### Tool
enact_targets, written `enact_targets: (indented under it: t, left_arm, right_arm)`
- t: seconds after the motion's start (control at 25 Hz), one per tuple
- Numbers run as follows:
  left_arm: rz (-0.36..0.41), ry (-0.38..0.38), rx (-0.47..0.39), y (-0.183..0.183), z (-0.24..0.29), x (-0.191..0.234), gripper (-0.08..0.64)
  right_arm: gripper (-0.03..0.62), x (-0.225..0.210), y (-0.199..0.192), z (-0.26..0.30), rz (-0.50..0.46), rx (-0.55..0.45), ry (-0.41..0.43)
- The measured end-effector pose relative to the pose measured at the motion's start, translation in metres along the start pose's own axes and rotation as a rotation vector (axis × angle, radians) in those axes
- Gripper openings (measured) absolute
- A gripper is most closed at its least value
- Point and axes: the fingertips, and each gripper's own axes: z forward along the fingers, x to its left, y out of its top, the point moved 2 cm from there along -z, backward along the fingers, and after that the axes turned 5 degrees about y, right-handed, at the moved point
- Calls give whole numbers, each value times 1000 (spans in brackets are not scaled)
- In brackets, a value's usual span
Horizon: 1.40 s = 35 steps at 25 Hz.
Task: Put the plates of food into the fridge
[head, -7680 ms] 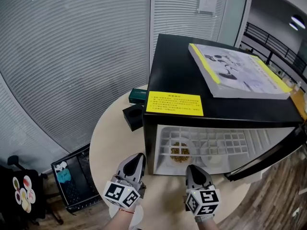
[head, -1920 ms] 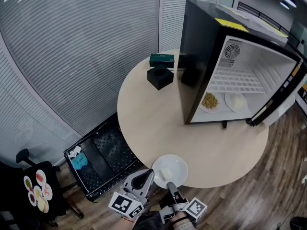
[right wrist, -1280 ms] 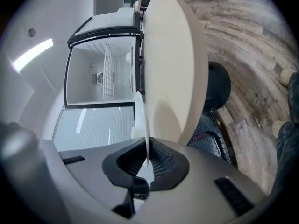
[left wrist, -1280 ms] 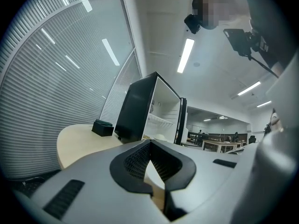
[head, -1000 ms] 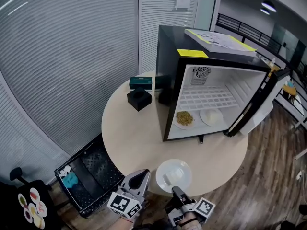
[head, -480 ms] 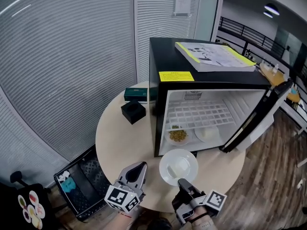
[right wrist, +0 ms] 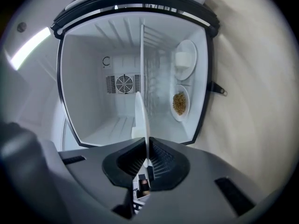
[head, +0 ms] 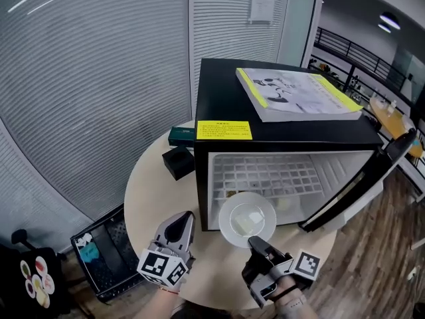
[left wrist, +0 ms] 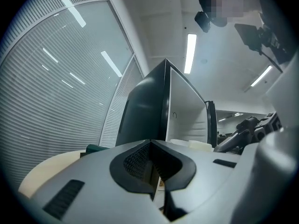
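Pinching the rim of a white plate (head: 248, 218) of pale food, the right tool (head: 255, 243) held it before the open fridge (head: 219, 98), which housed a grain plate (right wrist: 179, 103) and a pale-food plate (right wrist: 185, 59); the left tool (head: 178, 222) was pressed together, empty.

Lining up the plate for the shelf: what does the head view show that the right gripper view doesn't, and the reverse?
Head view only: book and yellow label atop the fridge, black box, green box, left gripper. Right gripper view only: the fan on the back wall, a clear look at the plate of brown food inside. Both: the open fridge and the white plate clamped in the right gripper.
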Motion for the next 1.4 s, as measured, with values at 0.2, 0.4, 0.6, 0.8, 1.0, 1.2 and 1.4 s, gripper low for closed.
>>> enact_targets:
  t: [0.2, 0.4, 0.6, 0.8, 1.0, 1.2, 1.4]
  left_arm:
    - [6, -9, -11, 11, 16, -3, 6]
    - [42, -3, -32, 22, 35, 7, 6]
    - [45, -10, -55, 31, 55, 16, 6]
    - [36, -9, -63, 34, 61, 23, 6]
    - [32, -16, -74, 38, 64, 27, 6]
    - [27, -22, -78, 39, 63, 31, 6]
    - [13, -27, -75, 35, 62, 30, 6]
  right_arm:
    - [17, 11, 14, 25, 14, 21, 10]
    - [17, 14, 24, 49, 16, 20, -23]
    - [17, 15, 32, 71, 28, 12, -53]
    - [17, 17, 40, 86, 27, -6, -88]
    - [18, 20, 47, 97, 58, -34, -116]
    - [18, 20, 47, 100, 69, -53, -150]
    - [19, 22, 48, 101, 47, -44, -126]
